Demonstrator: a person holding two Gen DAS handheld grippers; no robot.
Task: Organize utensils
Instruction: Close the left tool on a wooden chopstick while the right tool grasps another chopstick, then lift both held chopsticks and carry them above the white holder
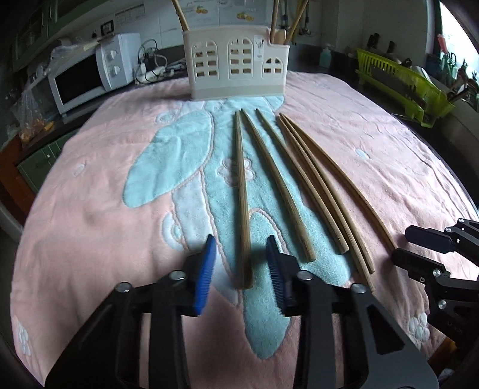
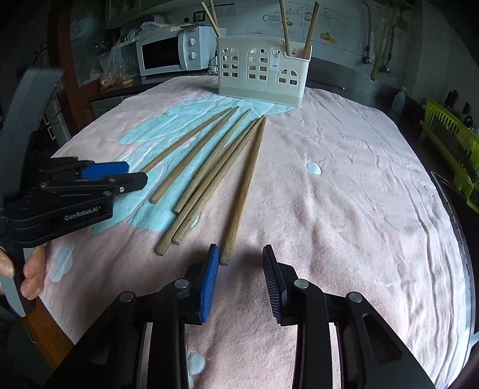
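Left gripper (image 1: 241,263) sits low over the pink towel (image 1: 89,209), jaws apart w/ the leftmost chopstick (image 1: 242,191) lying between the blue pads (image 1: 205,278), not clamped. To its right, five more chopsticks (image 1: 311,185) fan out on the towel, thin ends toward the white utensil holder (image 1: 238,65) at the far edge, which has a few sticks standing in it. Right gripper (image 2: 241,275), jaws also apart, holds nothing; rightmost chopstick (image 2: 244,185) ends just by its left pad (image 2: 209,284)

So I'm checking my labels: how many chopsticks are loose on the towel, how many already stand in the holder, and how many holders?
Chopsticks on the towel: 5 (leftmost, rightmost)
Chopsticks in the holder: 4 (one)
Holder: 1
Total: 10
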